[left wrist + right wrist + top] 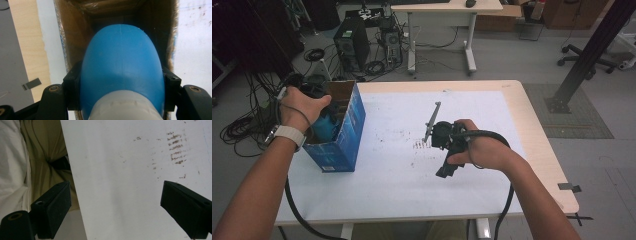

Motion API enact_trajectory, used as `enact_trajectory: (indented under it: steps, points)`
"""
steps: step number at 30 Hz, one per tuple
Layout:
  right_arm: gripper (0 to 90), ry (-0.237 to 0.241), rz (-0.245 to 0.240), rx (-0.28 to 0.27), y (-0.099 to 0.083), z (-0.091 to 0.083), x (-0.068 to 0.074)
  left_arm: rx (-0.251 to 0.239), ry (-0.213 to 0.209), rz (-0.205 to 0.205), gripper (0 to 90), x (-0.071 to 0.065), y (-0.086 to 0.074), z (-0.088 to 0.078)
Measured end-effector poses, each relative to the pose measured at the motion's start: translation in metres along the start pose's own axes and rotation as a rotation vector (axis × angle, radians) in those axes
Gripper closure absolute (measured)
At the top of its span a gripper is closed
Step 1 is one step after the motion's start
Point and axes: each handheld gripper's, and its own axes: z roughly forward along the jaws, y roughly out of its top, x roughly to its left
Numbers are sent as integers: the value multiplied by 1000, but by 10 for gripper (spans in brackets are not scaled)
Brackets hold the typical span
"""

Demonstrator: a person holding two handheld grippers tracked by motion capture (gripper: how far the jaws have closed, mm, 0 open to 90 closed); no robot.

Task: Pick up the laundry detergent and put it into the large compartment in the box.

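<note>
High view, box: a blue carton [343, 131] stands open-topped near the table's [492, 95] left edge.
High view, left gripper: the left gripper [318, 102] reaches down into the box mouth, with a blue bottle [328, 126] showing inside.
High view, right gripper: the right gripper [443, 141] hovers over the table's middle, well apart from the box, nothing in it.
Left gripper view, grip: the jaws clamp the bottle [122, 67] from both sides at its shoulder, above a pale cap [125, 106]; the bottle's far end points down into the cardboard interior [72, 35].
Left gripper view, handling: smooth, rounded plastic, probably light and a bit slippery; it likely gives under squeeze, so the stiffer shoulder near the cap looks the best hold.
Right gripper view, jaws: wide apart and empty over the white, smudged tabletop [120, 170] at its near edge.
</note>
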Motion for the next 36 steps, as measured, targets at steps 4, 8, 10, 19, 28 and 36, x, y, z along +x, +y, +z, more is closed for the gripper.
enact_trajectory:
  steps: [4,8,10,19,28,36]
  points:
    - [99,2,-2,-1,0,1,0,-9,-2,1,373,2,-1,6]
    - [99,3,-1,0,1,2,-1,-15,8,2,372,2,-2,12]
    - [99,4,-2,-2,1,2,-1,-12,14,7,373,1,-2,15]
    - [99,6,1,3,0,2,-2,-14,30,16,373,-1,-3,25]
    - [99,6,5,3,-1,2,-2,-11,29,21,373,-4,-4,35]
    - [100,10,4,6,1,4,-2,-4,28,20,372,-4,-3,36]
